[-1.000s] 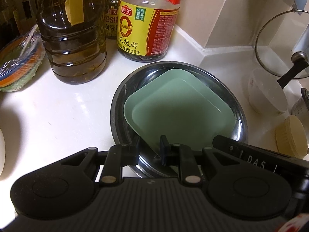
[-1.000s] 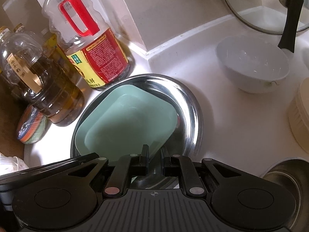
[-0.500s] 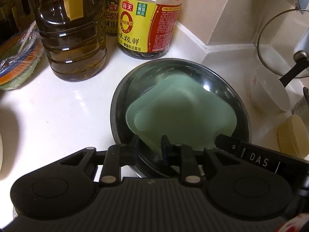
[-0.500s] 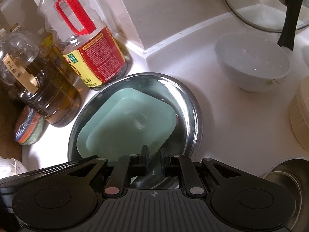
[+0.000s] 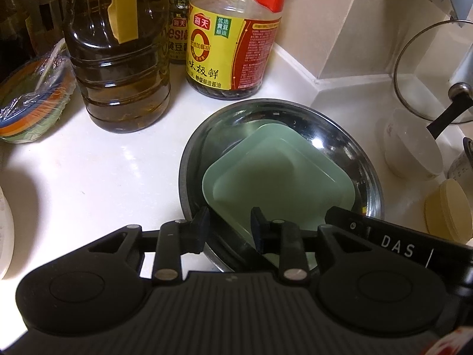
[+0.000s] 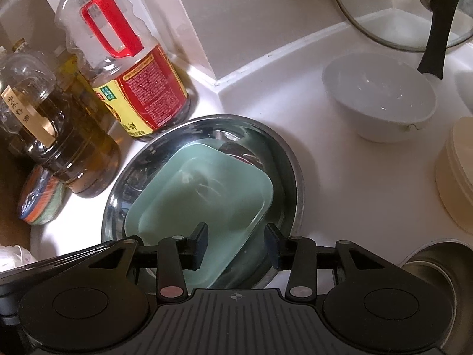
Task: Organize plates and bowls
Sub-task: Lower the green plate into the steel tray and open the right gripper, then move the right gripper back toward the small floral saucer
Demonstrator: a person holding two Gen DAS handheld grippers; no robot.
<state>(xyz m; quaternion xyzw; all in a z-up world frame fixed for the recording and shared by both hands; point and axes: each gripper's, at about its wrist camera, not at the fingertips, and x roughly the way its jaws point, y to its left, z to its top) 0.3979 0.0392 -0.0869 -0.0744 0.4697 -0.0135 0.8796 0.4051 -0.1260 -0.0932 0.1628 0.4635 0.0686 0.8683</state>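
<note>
A pale green square plate (image 5: 275, 177) lies tilted inside a round steel plate (image 5: 348, 148) on the white counter. It also shows in the right wrist view (image 6: 201, 204), inside the steel plate (image 6: 283, 159). My left gripper (image 5: 229, 226) is open, its fingers either side of the steel plate's near rim and the green plate's near edge. My right gripper (image 6: 238, 242) is open, its fingers either side of the green plate's near corner. A white bowl (image 6: 381, 97) stands at the right; in the left wrist view it is small (image 5: 414, 148).
Oil jug (image 5: 118, 59), soy sauce bottle (image 5: 233, 47) and a small jar (image 5: 177, 26) stand behind the plates. A wrapped stack of coloured plates (image 5: 32, 103) lies left. A glass lid (image 6: 393, 9), a cream container (image 6: 458, 174) and a steel pot (image 6: 440, 263) are at the right.
Both grippers have opened from nearly shut. The green plate has shifted and dropped back into the steel plate, lying more tilted.
</note>
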